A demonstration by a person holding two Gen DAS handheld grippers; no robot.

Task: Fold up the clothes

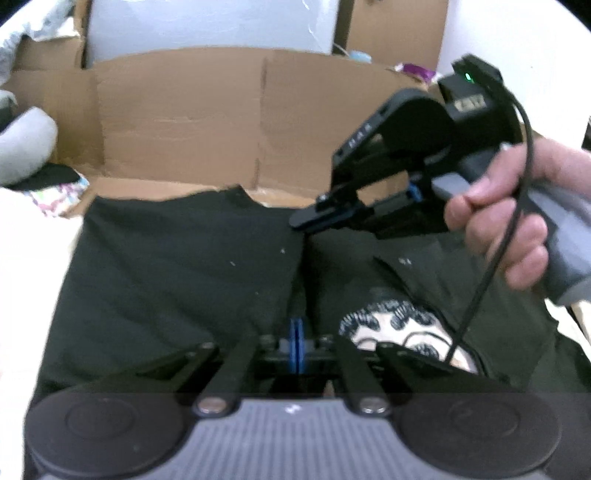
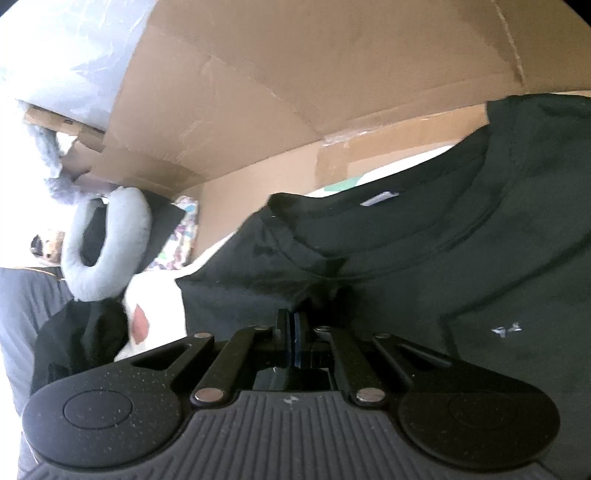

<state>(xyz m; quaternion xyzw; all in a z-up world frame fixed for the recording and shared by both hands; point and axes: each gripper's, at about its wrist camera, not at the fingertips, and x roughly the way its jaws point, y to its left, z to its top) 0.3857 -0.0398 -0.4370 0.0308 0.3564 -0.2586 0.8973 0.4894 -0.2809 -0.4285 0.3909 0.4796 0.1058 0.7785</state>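
Left gripper (image 1: 297,332): blue-padded fingers (image 1: 293,332) pressed together w/ a fold of black T-shirt (image 1: 177,258) pinched between them; cloth ridges up along the finger line.

Right gripper (image 2: 293,325): fingers (image 2: 282,325) likewise together, clamped on shirt fabric just below the neckline; wrinkles radiate from the pinch point. In left wrist view the same gripper shows at upper right, tips over the shirt's far half, held by a person's hand (image 1: 517,214) on a gray handle; black cable hangs from it.

T-shirt: black, spread over a pale surface, a few lint specks. Ribbed collar (image 2: 369,254) w/ small gray neck label (image 2: 380,197). Black-and-white face print (image 1: 399,328) near left gripper, part hidden by its linkage.

Surface: white/pale, visible at shirt's edges; too overexposed to tell what kind.

Surroundings: flattened brown cardboard (image 1: 221,118) stands behind the shirt, creased, torn at lower edge; more cardboard panels w/ tape patch (image 2: 332,162) in right view. White wall (image 1: 207,26) above. Gray neck pillow (image 2: 107,247), U-shaped, off to left, beside dark cloth and a multicolour patterned item (image 2: 181,232). Purple object (image 1: 417,72) behind cardboard, blurred, unidentifiable.
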